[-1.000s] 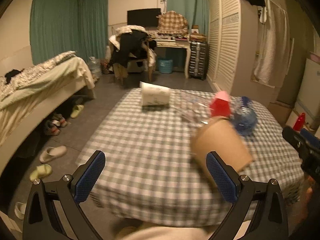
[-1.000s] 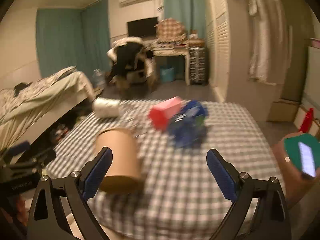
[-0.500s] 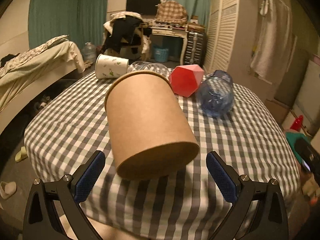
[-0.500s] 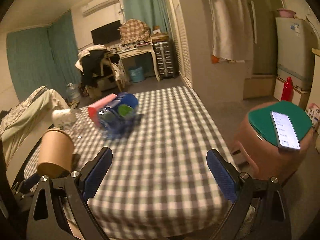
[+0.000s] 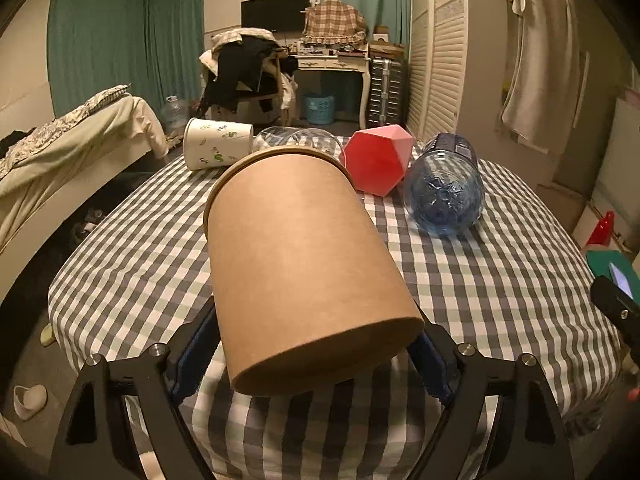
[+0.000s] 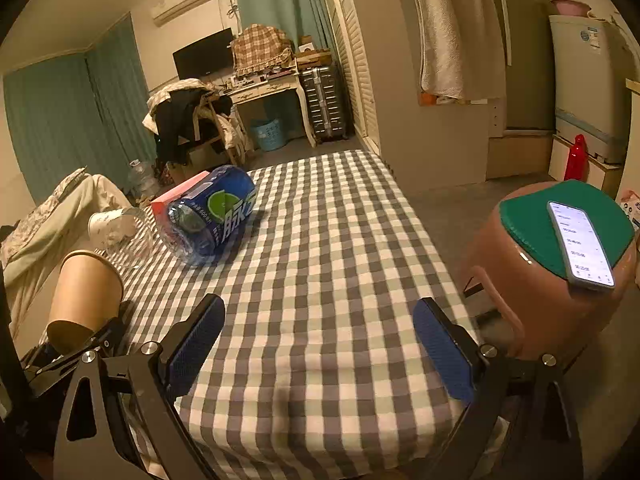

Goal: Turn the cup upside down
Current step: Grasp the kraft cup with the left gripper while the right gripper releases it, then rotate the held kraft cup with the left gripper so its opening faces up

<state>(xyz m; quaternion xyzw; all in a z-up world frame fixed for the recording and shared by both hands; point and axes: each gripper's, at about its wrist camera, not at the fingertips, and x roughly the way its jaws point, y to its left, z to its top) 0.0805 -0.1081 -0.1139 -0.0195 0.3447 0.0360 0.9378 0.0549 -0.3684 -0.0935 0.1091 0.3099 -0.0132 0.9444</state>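
— So where is the cup (image 5: 304,272) right now?

— Lying on its side near the front edge of the table (image 5: 500,280), on the checked cloth. Its closed base faces the left camera and its open rim points away toward the far end of the table.

— Has the left gripper (image 5: 312,352) got it?

— Its two blue pads (image 5: 192,356) sit tight against the cup's sides near the base, one on each side, so it is clamped on the cup. The right camera shows the same thing from the side: the cup (image 6: 86,294) tilted, base low, with the black frame of the left tool at its bottom end.

— And the right gripper (image 6: 318,348)?

— Spread wide, nothing between its pads, hanging above bare checked cloth near the table's front edge, well apart from the cup.

— What else is on the table?

— Past the cup's rim there is a white cup with a leaf print (image 5: 218,148), on its side. Beside that lies a clear glass (image 5: 296,140), also on its side. To the right are a red faceted box (image 5: 378,164) and a blue plastic bottle (image 5: 444,196) lying down, just beside each other.

— Anything off the table?

— A brown stool with a green top (image 6: 532,264) stands to the right, with a phone (image 6: 580,244) lying on it, screen lit.
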